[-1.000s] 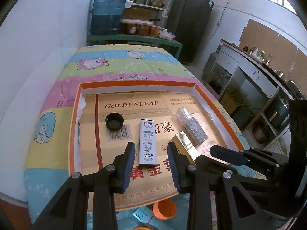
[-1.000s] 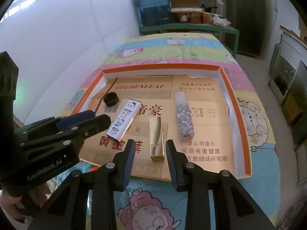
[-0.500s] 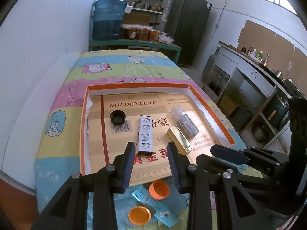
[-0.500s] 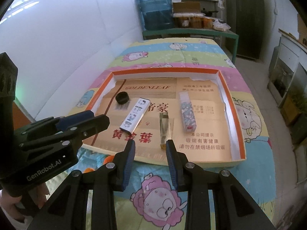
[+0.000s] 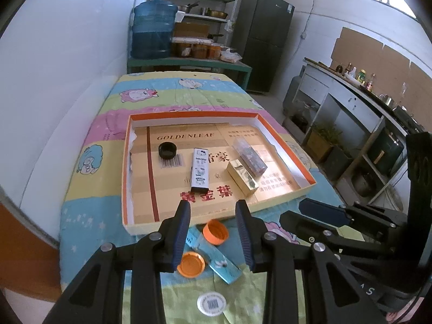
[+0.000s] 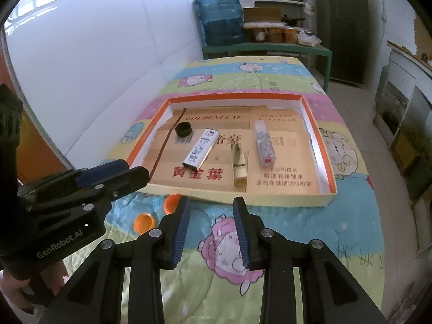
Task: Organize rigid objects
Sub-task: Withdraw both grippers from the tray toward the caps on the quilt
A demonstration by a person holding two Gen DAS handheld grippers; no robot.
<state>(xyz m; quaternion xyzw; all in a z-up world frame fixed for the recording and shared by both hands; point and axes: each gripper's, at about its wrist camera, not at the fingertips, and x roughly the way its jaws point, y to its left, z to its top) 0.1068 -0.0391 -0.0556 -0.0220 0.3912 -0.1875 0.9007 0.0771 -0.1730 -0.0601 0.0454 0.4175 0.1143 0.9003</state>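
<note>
A shallow orange-rimmed tray (image 5: pixel 194 114) (image 6: pixel 232 97) lies on the cartoon quilt. Inside it are a black cap (image 5: pixel 167 149) (image 6: pixel 184 129), a white Hello Kitty box (image 5: pixel 200 168) (image 6: pixel 201 151), a gold box (image 5: pixel 241 177) (image 6: pixel 239 164) and a patterned box (image 5: pixel 249 155) (image 6: pixel 264 144). In front of the tray lie two orange caps (image 5: pixel 215 232) (image 5: pixel 191 264) and a teal box (image 5: pixel 216 256). My left gripper (image 5: pixel 213 206) hovers open above these, holding nothing. To its right, my right gripper (image 6: pixel 210 202) is open and empty over the quilt, short of the tray's near wall.
A white round sticker (image 5: pixel 211 303) sits on the quilt close to me. The white wall runs along the left of the bed. A water jug (image 5: pixel 154 31) and shelves stand at the far end, with a counter (image 5: pixel 351 94) to the right.
Both grippers have drawn back and up from the tray, side by side. The tray looks smaller, and the orange caps and teal box have come into view in front of it.
</note>
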